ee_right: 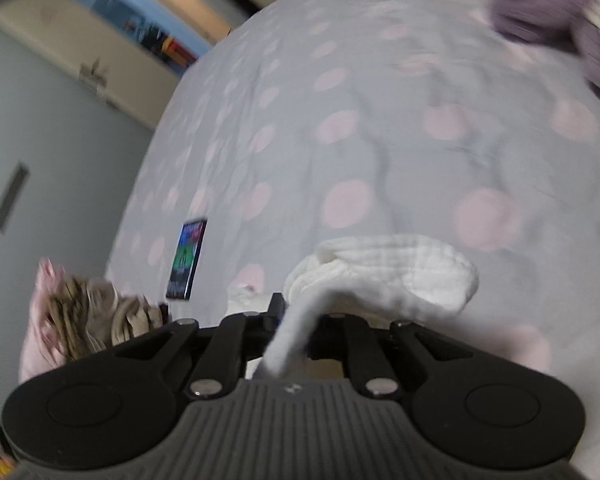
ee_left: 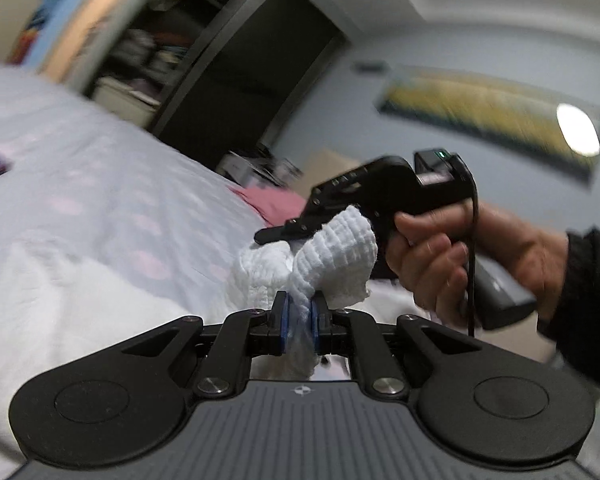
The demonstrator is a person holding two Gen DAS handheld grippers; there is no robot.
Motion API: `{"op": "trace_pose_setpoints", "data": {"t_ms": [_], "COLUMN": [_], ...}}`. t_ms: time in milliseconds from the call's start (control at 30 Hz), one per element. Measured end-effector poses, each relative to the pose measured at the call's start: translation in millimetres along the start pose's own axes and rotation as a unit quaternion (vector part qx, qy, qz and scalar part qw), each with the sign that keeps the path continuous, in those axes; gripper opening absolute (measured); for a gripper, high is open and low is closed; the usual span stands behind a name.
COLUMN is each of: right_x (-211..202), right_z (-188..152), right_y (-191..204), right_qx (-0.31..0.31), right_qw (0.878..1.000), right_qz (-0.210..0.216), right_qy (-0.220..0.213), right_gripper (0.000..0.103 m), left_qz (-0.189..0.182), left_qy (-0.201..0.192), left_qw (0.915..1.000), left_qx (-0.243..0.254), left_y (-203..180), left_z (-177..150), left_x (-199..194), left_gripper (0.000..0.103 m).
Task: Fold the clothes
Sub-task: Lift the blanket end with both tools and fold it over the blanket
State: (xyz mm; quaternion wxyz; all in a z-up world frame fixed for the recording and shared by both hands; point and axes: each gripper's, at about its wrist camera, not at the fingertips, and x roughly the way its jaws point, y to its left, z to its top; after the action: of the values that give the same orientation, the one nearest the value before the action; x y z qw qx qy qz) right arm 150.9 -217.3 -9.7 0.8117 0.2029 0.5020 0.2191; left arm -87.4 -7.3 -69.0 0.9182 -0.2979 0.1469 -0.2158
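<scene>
White cloth (ee_left: pixel 332 256) pinched between left gripper (ee_left: pixel 299 314) and right gripper (ee_left: pixel 278 234), above bed (ee_left: pixel 100 184).

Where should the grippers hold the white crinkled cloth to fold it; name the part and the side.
Hold it by an edge, as now: the left gripper is shut on a bunched edge of the white crinkled cloth, the right gripper pinches it from above. The cloth is limp and gathered, so pinching two separated edge points from above the bed would probably spread it.

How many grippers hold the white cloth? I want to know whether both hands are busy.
2. The left gripper pinches the white cloth at its near end; the right gripper grips it further up. Other contact may be hidden.
</scene>
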Motion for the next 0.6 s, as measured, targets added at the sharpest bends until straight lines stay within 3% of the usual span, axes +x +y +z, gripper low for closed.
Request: {"op": "trace_pose_setpoints", "data": {"t_ms": [67,133,200,267,333,433,467,533,600], "right_x": [26.3,57.8,90.9,124.2,153.2,189.3,199.8,200.5,191.0], "right_z": [1.3,-0.7,-6.6,-11.6,-19.6,-33.1,-37.4,-40.0,-39.6], "right_y": [32.3,58.9,82.2,102.5,117.2,133.0,137.2,141.7,143.7], "right_qx": [-0.031,-0.061,-0.092,-0.119,-0.142,-0.174,-0.184,-0.188,-0.180], "right_qw": [0.999,0.996,0.990,0.984,0.977,0.966,0.962,0.963,0.968], "right_qz": [-0.022,-0.049,-0.078,-0.100,-0.121,-0.151,-0.161,-0.154,-0.134], "right_qy": [0.019,0.043,0.069,0.088,0.101,0.118,0.123,0.119,0.109], "right_gripper": [0.012,0.012,0.012,0.014,0.016,0.039,0.039,0.042,0.044], "left_qz": [0.004,0.006,0.013,0.036,0.062,0.088,0.093,0.098,0.106], "left_qy": [-0.007,-0.007,-0.015,-0.023,-0.023,-0.012,-0.012,-0.015,-0.023], "left_qw": [0.9981,0.9909,0.9754,0.9629,0.9582,0.9512,0.9467,0.9378,0.9361], "left_qx": [-0.061,-0.134,-0.219,-0.267,-0.278,-0.295,-0.308,-0.333,-0.335], "left_y": [28.9,60.5,94.6,120.3,135.9,146.2,149.1,153.4,152.9], "left_z": [4.3,5.3,-0.5,-7.3,-11.8,-20.6,-24.1,-30.5,-32.8], "left_x": [-10.3,-19.4,-30.6,-42.2,-50.4,-55.4,-57.5,-61.3,-66.5], "left_gripper": [0.009,0.009,0.009,0.009,0.009,0.009,0.010,0.010,0.010]}}
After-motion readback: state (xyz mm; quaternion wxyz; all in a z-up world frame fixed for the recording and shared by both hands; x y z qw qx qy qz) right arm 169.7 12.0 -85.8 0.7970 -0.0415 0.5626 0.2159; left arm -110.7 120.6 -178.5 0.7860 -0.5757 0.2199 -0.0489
